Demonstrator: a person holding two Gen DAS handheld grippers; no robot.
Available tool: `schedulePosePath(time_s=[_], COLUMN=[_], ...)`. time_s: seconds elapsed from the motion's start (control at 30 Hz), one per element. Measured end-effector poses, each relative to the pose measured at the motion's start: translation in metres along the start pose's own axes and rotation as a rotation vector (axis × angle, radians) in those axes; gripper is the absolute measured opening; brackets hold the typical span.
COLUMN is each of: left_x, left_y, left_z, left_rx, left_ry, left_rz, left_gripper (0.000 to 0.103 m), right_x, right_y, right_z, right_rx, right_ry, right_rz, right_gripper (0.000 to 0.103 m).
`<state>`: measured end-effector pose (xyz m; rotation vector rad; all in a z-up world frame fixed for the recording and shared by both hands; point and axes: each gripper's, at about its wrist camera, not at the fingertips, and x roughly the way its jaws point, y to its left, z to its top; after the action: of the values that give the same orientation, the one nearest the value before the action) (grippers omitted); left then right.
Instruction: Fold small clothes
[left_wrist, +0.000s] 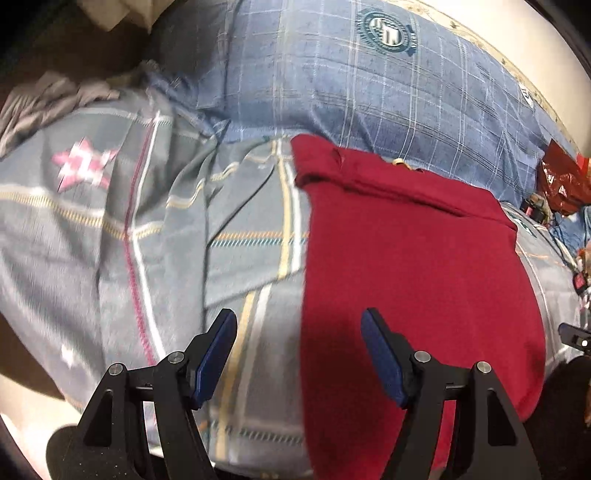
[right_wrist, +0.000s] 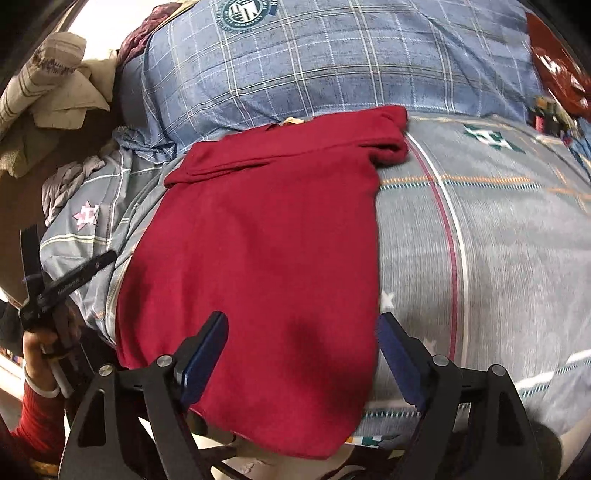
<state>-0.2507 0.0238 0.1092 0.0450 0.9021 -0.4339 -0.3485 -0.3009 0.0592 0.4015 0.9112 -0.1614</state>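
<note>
A dark red garment (left_wrist: 413, 266) lies flat on the grey plaid bedsheet (left_wrist: 110, 221), folded into a long strip with its collar end away from me. My left gripper (left_wrist: 299, 321) hovers open over the garment's left edge near its close end, one pad above the sheet and one above the red cloth. In the right wrist view the red garment (right_wrist: 258, 240) fills the middle. My right gripper (right_wrist: 303, 319) stands open above its lower right part, holding nothing. A hand (right_wrist: 37, 343) in a red sleeve shows at the left edge.
A blue plaid pillow (left_wrist: 369, 92) lies beyond the garment. Crumpled grey cloth (left_wrist: 44, 99) sits at the far left, and beige towels (right_wrist: 55, 85) are piled behind it. A red plastic bag (left_wrist: 561, 184) and cables (left_wrist: 535, 210) lie at the right.
</note>
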Motion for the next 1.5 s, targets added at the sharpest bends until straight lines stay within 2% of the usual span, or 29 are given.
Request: schedulePosePath(time_s=[0.1, 0.3, 0.53, 0.7, 0.9, 0.97, 1.03, 1.07, 1.13, 1.27, 1.4, 1.5], left_x=[-0.009, -0.01, 0.007, 0.015, 0.02, 0.021, 0.021, 0.021, 0.022, 0.023, 0.026, 0.025], left_y=[0.012, 0.007, -0.006, -0.012, -0.01, -0.012, -0.012, -0.012, -0.013, -0.017, -0.025, -0.027], left_z=[-0.009, -0.027, -0.04, -0.035, -0.031, -0.031, -0.03, -0.03, -0.03, -0.03, -0.03, -0.029], left_rx=[-0.03, -0.027, 0.026, 0.037, 0.009, 0.005, 0.007, 0.003, 0.008, 0.023, 0.045, 0.044], left_ry=[0.019, 0.092, 0.168, 0.162, 0.174, 0.178, 0.181, 0.185, 0.185, 0.191, 0.198, 0.207], left_rz=[-0.027, -0.111, -0.125, -0.116, -0.124, -0.122, -0.125, -0.125, -0.123, -0.119, -0.106, -0.128], left_gripper=[0.069, 0.069, 0.069, 0.071, 0.071, 0.072, 0.072, 0.072, 0.072, 0.072, 0.073, 0.073], right_x=[0.002, 0.007, 0.007, 0.012, 0.026, 0.027, 0.025, 0.024, 0.021, 0.03, 0.032, 0.034], right_y=[-0.004, -0.007, -0.023, -0.03, -0.026, -0.02, -0.016, -0.014, -0.012, -0.008, -0.003, -0.008], right_z=[-0.008, -0.016, -0.029, -0.041, -0.055, -0.056, -0.053, -0.052, -0.048, -0.047, -0.049, -0.045], right_rx=[0.023, 0.023, 0.073, 0.095, 0.136, 0.105, 0.087, 0.09, 0.106, 0.091, 0.075, 0.095], right_ry=[0.01, 0.043, 0.09, 0.119, 0.182, 0.178, 0.181, 0.181, 0.173, 0.176, 0.161, 0.171], right_rz=[0.017, 0.014, 0.03, 0.066, 0.181, 0.164, 0.197, 0.223, 0.294, 0.267, 0.292, 0.317], right_gripper=[0.085, 0.085, 0.085, 0.085, 0.086, 0.086, 0.077, 0.068, 0.067, 0.069, 0.069, 0.069])
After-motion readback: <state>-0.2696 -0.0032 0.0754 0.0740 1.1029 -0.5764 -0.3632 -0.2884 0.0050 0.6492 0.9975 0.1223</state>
